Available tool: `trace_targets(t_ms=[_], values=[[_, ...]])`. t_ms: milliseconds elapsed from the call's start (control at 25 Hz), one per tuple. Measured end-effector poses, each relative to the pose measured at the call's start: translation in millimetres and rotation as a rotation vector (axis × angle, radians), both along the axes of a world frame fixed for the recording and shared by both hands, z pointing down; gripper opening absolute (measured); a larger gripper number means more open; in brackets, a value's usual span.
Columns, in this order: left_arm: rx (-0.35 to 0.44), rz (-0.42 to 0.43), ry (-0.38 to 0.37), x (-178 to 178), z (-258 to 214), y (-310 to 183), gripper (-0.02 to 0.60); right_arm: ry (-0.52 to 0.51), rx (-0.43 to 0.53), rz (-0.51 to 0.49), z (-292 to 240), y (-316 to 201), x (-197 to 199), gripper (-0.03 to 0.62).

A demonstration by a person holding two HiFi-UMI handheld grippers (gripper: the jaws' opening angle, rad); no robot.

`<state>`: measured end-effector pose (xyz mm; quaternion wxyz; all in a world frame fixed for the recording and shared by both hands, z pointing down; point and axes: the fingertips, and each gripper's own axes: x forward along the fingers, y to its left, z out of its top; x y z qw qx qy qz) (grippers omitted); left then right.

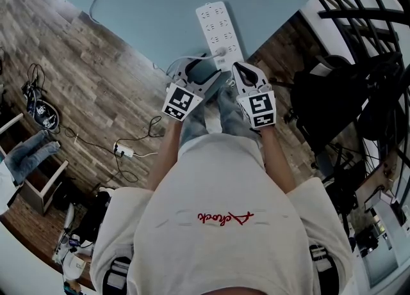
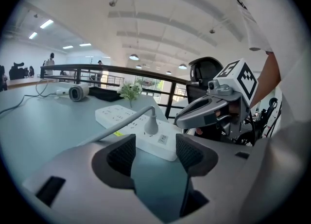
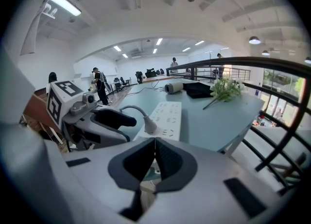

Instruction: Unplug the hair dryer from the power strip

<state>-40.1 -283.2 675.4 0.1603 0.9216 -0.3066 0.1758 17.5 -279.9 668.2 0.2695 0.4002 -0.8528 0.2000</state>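
Here the white power strip lies flat on the pale blue table. Its long axis runs straight away from both grippers, and it is a smooth plastic slab with rows of sockets. The white plug stands upright in a socket at its near end, just ahead of the left gripper. Its round cable bends over and trails back past that gripper's left jaw. The left gripper's ribbed dark pads stand wide apart with nothing between them. The right gripper, just beside it, is closed and holds nothing, its tips meeting over the strip's near end.
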Motion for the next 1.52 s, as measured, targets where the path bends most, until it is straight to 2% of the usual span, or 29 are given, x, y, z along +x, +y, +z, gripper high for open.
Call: trace_targets(t_ms=[240,400,680,840,920,1080,1240,1520], values=[[0.005,0.004,-0.003,4,0,-2,0.242,0.049,-0.003,-0.004,14,-5,5,0.017],[0.028,-0.004,-0.015,8,0,-6,0.273,0.014,-0.005,0.009,15,-4,5,0.017],[0.039,0.007,0.006,21,-3,-18,0.273,-0.001,-0.029,0.014,14,-4,5,0.017],[0.042,-0.017,0.025,24,-5,-26,0.271,-0.01,-0.03,0.011,13,-4,5,0.017],[0.047,-0.025,0.03,26,-6,-30,0.255,-0.011,-0.033,0.011,13,-4,5,0.018],[0.058,-0.005,-0.013,31,-1,-36,0.227,-0.012,-0.041,0.014,15,-4,6,0.017],[0.066,-0.003,-0.037,31,1,-39,0.162,-0.014,-0.043,0.015,15,-5,6,0.017],[0.075,0.038,-0.052,32,1,-36,0.117,0.001,-0.054,0.027,16,-4,5,0.017]])
